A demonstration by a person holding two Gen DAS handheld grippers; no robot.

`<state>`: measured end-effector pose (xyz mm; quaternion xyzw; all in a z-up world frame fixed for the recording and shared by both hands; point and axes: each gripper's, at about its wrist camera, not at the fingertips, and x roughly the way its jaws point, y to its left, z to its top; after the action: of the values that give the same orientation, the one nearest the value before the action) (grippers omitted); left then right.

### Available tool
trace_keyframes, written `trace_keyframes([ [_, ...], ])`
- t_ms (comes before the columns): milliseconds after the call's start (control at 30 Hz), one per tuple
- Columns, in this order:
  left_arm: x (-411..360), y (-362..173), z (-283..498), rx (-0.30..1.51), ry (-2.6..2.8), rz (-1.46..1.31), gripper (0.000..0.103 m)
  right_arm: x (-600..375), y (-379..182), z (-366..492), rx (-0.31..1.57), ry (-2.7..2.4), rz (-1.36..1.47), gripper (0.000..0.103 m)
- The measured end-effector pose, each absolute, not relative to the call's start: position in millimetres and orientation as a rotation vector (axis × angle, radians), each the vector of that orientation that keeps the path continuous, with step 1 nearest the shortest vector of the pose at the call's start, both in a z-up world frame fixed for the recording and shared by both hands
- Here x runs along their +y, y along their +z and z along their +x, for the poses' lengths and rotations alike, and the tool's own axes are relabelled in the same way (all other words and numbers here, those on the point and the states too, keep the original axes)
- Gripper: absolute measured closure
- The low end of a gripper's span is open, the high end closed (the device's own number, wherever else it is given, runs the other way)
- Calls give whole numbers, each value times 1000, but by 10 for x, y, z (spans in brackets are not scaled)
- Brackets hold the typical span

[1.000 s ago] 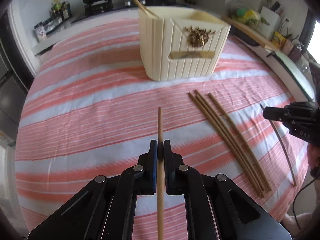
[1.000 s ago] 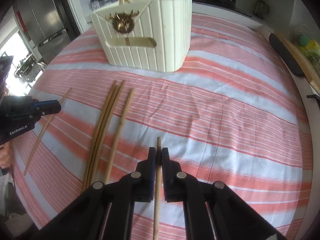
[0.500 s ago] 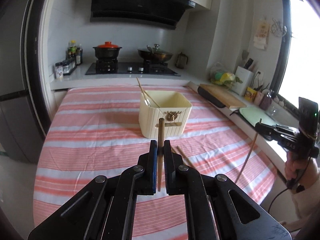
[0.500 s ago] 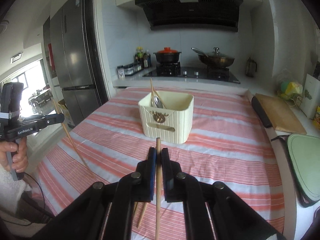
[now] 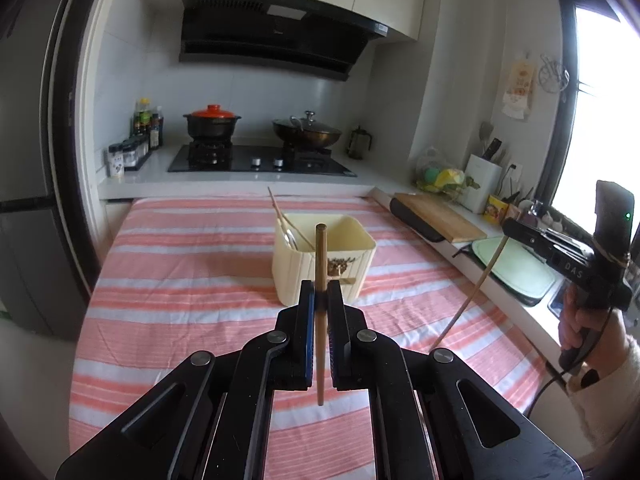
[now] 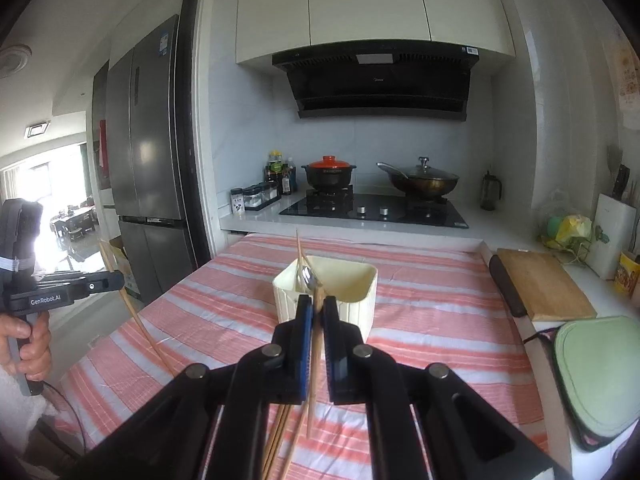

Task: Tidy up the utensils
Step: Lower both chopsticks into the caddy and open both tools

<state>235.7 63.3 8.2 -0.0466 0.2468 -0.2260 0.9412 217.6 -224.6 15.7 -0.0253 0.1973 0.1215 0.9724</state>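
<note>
In the left wrist view my left gripper [image 5: 320,292] is shut on a brown chopstick [image 5: 320,248] that stands upright between its pads, lifted above the striped tablecloth [image 5: 180,280]. Beyond it sits the cream utensil holder [image 5: 292,276] with a spoon and chopsticks inside. At the right edge my right gripper [image 5: 507,227] holds a second chopstick [image 5: 472,296] slanting down. In the right wrist view my right gripper [image 6: 316,306] is shut on that chopstick [image 6: 312,380], in front of the holder [image 6: 352,304]. My left gripper [image 6: 116,280] shows at the left with its chopstick [image 6: 138,320].
Several loose chopsticks [image 6: 276,440] lie on the cloth under my right gripper. A wooden cutting board [image 6: 540,284] and a green mat [image 6: 592,368] sit on the counter at the right. The stove [image 6: 376,210] with two pots stands behind the table, a fridge [image 6: 148,160] to the left.
Both grippers have risen off the table, each carrying its chopstick, and tilted up so the kitchen wall now fills the views. The holder now appears smaller and farther off.
</note>
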Motion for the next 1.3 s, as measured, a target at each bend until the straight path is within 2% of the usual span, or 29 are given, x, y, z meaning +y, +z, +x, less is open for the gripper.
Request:
trace_keyframes([
  [333,480,878,2924,299,-408,-90,99,-2331,722,2912,333,207,-96,97],
  [433,294,987,3192,224,-371,-53,99,-2323,902,3153,272,198,-88,97],
  [533,121,945,3516,222,-362,-53,99,-2285,998,3389,223,197,-74,97],
  [767,-208,507,4228,383,-377,-71,99,-2116,741,4036,223,238,-60,97],
  [967,-392,-67,4732,621,-400,-52,99,-1905,220,4661,460,325,-106,97],
  [1167,-409,-374,5014,742,-396,-108,98,-1716,-152,5068,631,365,-109,97],
  [1233,-351,-334,4997,760,-367,-127,88,-1672,-185,5177,668,359,-79,94],
  [1267,-310,-289,4944,759,-363,-136,76,-1664,-186,5189,685,356,-64,89],
  [1300,-246,-216,4853,749,-360,-139,62,-1687,-122,5174,693,348,-38,72],
])
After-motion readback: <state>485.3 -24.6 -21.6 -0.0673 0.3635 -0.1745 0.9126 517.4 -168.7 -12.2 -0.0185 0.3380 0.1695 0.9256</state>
